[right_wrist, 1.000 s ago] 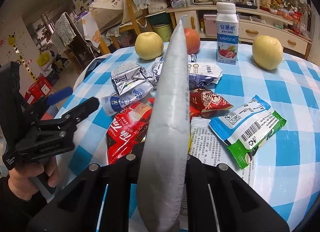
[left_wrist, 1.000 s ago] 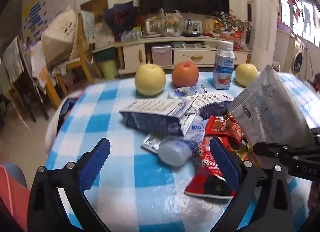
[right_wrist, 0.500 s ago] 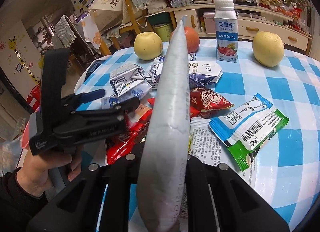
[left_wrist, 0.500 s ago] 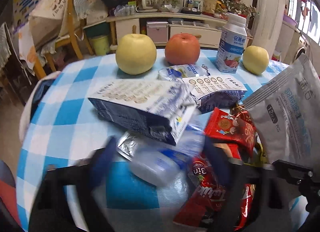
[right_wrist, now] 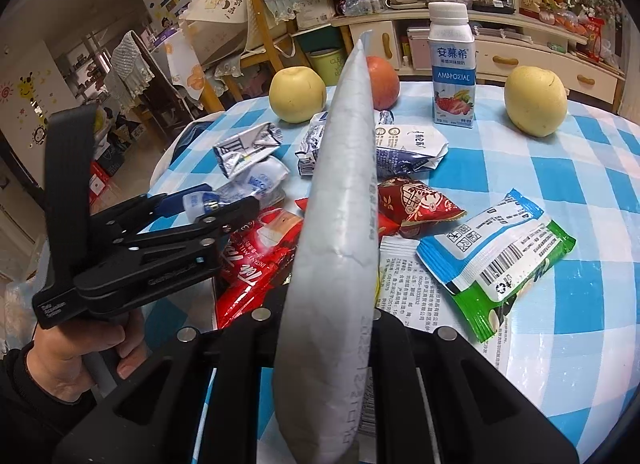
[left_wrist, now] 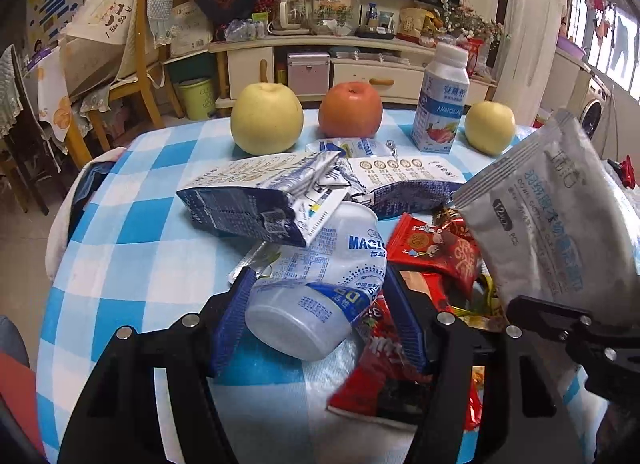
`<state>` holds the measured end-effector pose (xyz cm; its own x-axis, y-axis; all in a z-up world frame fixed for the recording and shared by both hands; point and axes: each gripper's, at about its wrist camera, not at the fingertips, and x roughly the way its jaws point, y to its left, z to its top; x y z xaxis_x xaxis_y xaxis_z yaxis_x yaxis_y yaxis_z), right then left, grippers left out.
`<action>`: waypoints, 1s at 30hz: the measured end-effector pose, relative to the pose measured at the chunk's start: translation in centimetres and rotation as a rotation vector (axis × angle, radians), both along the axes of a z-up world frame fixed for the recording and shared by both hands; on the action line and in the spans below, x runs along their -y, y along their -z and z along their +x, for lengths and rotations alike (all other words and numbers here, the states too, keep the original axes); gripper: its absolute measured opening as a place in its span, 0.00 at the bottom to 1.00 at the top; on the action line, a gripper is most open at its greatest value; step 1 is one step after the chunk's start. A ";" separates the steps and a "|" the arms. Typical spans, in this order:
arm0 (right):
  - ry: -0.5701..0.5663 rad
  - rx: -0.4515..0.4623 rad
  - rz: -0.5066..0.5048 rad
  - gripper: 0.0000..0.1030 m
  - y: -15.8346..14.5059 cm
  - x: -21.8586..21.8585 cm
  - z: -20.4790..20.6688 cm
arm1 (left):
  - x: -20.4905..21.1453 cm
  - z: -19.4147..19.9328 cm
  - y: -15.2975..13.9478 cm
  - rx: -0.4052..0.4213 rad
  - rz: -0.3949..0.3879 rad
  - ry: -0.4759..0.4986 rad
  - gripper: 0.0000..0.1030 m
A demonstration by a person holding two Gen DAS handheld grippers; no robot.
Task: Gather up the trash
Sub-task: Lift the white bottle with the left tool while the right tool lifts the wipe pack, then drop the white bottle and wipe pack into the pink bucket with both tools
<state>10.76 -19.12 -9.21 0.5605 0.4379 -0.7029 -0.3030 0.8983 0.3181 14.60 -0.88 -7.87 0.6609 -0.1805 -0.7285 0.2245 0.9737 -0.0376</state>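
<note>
**Trash items on the checked table, with both grippers engaged**

While the left gripper [left_wrist: 316, 316] has its blue pads on either side of a crushed white plastic bottle [left_wrist: 320, 284], the bottle lies on its side on the blue-and-white checked tablecloth [left_wrist: 132, 248], base toward the camera; the pads press its sides, jaws partly closed around it.

Right gripper [right_wrist: 320, 328]: jaws fully closed on a grey foil pouch [right_wrist: 340, 223], held upright and edge-on above the table.

Person's hand [right_wrist: 76, 356]: wrapped round the left gripper's handle, seen in the right wrist view.

Loose trash on the cloth:
- flattened blue-and-white carton [left_wrist: 260, 195], resting partly on the bottle's far end;
- second crumpled carton [left_wrist: 404, 183], just behind;
- red instant-drink packet [left_wrist: 384, 360], beside and partly under the left gripper's right finger;
- red snack wrapper [right_wrist: 416, 199], near the pouch;
- green-and-blue wrapper [right_wrist: 496, 260], right of centre, lying on a printed white packet [right_wrist: 404, 280].

Other items, far edge of table: two yellow apples [left_wrist: 266, 117] [left_wrist: 490, 125], a red apple [left_wrist: 350, 108], and an upright yoghurt drink bottle [left_wrist: 440, 99].
</note>
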 end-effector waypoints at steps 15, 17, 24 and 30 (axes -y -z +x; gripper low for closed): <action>-0.016 0.099 0.055 0.13 -4.2 0.9 -3.1 | -2.6 -6.2 -6.8 0.159 -0.028 -0.018 0.64; -0.024 0.118 0.050 0.13 -4.9 0.7 -3.6 | -3.6 -7.0 -7.7 0.176 -0.045 -0.037 0.63; -0.080 0.171 0.019 0.13 -7.4 -2.6 -5.0 | -9.0 -10.3 -8.8 0.186 -0.054 -0.138 0.64; -0.233 0.208 0.029 0.13 -10.5 -11.1 -5.3 | -16.9 -13.5 -10.1 0.205 -0.033 -0.273 0.64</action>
